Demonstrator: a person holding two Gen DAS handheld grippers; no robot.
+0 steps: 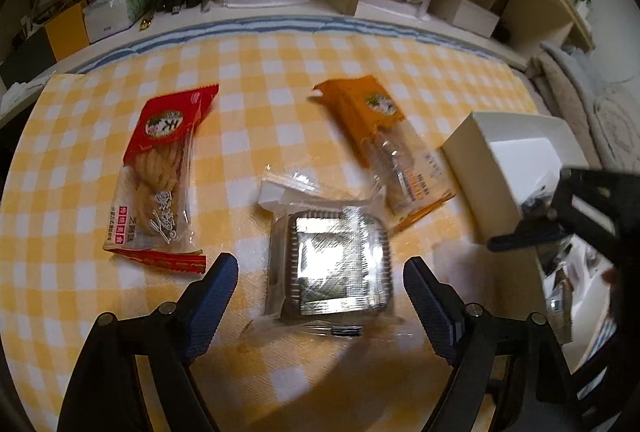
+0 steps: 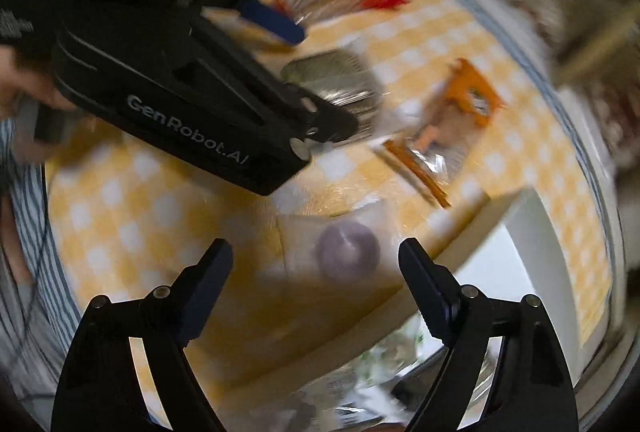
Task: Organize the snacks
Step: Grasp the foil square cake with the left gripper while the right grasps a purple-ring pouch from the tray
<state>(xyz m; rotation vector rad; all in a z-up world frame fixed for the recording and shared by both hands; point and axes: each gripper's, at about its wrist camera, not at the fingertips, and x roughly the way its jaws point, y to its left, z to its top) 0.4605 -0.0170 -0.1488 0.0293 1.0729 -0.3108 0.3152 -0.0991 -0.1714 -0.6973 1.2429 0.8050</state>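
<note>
Claws both gape: left [image 1: 320, 288] straddles foil-tray pastry [image 1: 328, 264], right [image 2: 316, 276] over purple-bun packet [image 2: 344, 252].

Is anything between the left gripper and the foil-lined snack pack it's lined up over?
Nothing visible. The left gripper is open, jaws either side of the foil snack pack on the checked cloth. The red packet and orange packet lie clear of it.

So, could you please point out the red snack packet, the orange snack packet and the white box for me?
red snack packet [image 1: 160, 172]: left wrist view, on its clear middle.
orange snack packet [image 1: 368, 108]: left wrist view, on its orange top.
white box [image 1: 476, 168]: left wrist view, on its near outer wall.
</note>
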